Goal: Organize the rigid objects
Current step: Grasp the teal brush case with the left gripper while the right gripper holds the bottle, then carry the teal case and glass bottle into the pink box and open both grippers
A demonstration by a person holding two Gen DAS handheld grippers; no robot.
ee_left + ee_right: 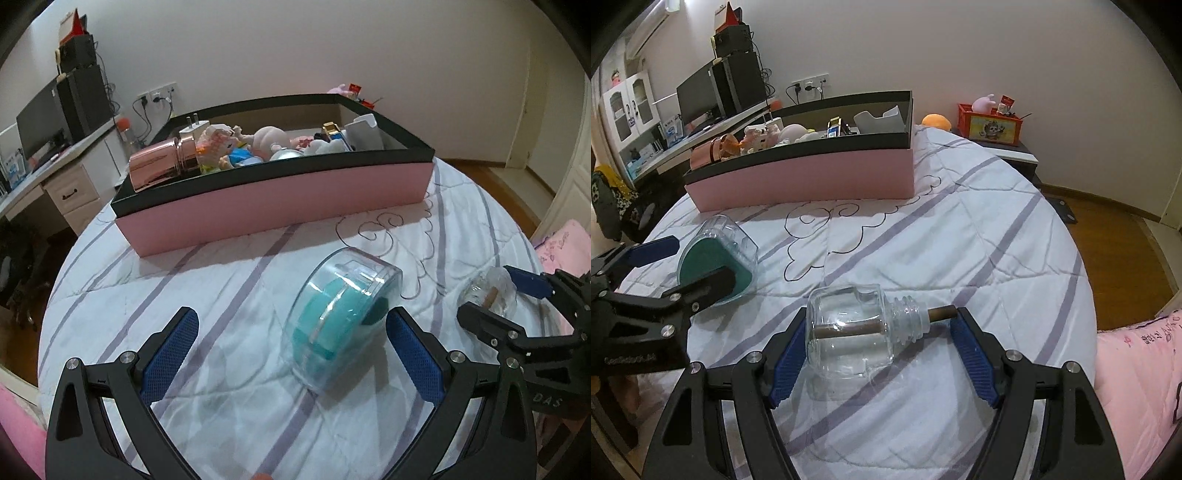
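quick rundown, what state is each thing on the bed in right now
left claw: open, straddling the teal case
teal case: lying on its side on the quilt
right claw: open, flanking the glass bottle
glass bottle: on its side, uncapped, brown stick through the neck
pink box: lidless, already holding items

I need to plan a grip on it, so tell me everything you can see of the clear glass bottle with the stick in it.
The glass bottle is clear, squarish in body, with a threaded neck and no cap. It lies on its side on the striped quilt, neck pointing right. A brown stick runs through the body and out of the mouth. The right tool is open around it; its left pad seems to touch the base, the right pad sits near the stick's end.
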